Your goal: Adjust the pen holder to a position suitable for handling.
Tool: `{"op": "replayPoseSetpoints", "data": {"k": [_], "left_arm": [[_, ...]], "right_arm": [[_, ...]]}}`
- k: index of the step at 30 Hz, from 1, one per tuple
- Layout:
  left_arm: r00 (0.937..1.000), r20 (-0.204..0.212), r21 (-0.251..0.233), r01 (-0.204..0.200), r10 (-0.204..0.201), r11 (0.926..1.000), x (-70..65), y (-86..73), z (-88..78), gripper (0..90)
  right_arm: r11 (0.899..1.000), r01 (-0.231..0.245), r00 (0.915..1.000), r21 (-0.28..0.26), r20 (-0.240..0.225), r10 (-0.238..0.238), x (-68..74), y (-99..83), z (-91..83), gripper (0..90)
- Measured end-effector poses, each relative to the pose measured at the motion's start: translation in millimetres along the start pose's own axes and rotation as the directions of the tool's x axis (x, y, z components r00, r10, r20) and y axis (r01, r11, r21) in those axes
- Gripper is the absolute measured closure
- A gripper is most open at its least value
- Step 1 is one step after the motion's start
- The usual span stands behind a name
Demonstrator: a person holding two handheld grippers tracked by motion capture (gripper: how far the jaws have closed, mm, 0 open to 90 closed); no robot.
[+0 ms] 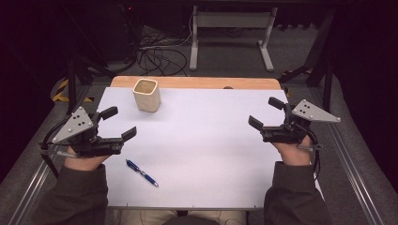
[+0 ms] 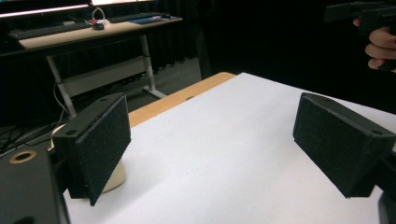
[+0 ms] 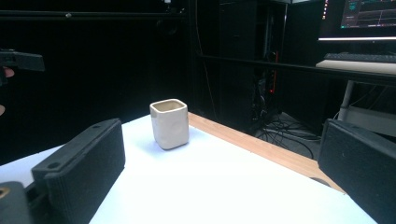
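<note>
High view, table: a white sheet (image 1: 206, 150) covers the top, and a strip of wooden edge (image 1: 197, 82) shows along the far side.
High view, cup: a cream, square-sided cup (image 1: 146, 95) stands upright on the far left part of the sheet, open mouth up.
High view, pen: a blue pen (image 1: 141, 173) lies flat on the near left part of the sheet, just right of the person's left sleeve and well apart from the cup.
High view, left gripper (image 1: 117, 123): held at the left edge of the sheet, jaws spread with nothing between them; it sits nearer than the cup and farther than the pen.
High view, right gripper (image 1: 265, 113): held at the right edge of the sheet, jaws spread and holding nothing, well apart from cup and pen.
Left gripper view, jaws: the two black padded jaws stand wide apart over bare white sheet.
Left gripper view, cup: partly hidden behind the left-hand jaw.
Left gripper view, other hand: seen at the top right corner, far off.
Right gripper view, jaws: spread wide, bare sheet between them.
Right gripper view, cup: upright beyond the jaws, near the wooden edge.
</note>
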State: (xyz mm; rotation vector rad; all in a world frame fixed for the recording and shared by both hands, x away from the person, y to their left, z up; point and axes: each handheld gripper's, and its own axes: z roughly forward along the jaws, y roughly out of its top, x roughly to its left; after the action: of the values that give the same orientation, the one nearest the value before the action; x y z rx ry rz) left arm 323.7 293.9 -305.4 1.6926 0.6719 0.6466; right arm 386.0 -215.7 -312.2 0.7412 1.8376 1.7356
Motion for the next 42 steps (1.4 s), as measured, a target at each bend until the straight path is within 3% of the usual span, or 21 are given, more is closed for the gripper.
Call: {"op": "replayPoseSetpoints", "data": {"k": [15,23,30,37,42], "left_arm": [[0.9953,0.084,0.052,-0.052,0.047,0.9973,-3.0,-4.8,5.2,14.5],[0.9885,0.145,0.080,-0.055,0.043,0.9953,-2.3,-12.2,10.4,15.8],[0.9788,0.201,0.107,-0.058,0.036,0.9926,-2.6,-20.7,15.8,17.2],[0.9718,0.228,0.138,-0.093,0.059,0.9860,-2.6,-27.3,20.3,19.6],[0.9673,0.249,0.157,-0.091,0.050,0.9834,-1.3,-33.5,22.0,19.8]], "right_arm": [[1.000,0.002,0.9999,0.004,-0.015,-0.002,0.1,0.6,-1.4,1.7],[1.000,-0.008,0.9997,-0.012,-0.021,0.008,-0.5,2.7,-4.9,1.8],[1.000,-0.006,0.9996,-0.002,-0.028,0.006,-0.3,2.0,-4.2,1.8],[1.000,-0.009,0.9995,-0.003,-0.030,0.008,-0.6,1.8,-4.9,1.8],[1.000,-0.005,0.9993,0.001,-0.036,0.005,-0.3,1.7,-4.0,1.8]]}}
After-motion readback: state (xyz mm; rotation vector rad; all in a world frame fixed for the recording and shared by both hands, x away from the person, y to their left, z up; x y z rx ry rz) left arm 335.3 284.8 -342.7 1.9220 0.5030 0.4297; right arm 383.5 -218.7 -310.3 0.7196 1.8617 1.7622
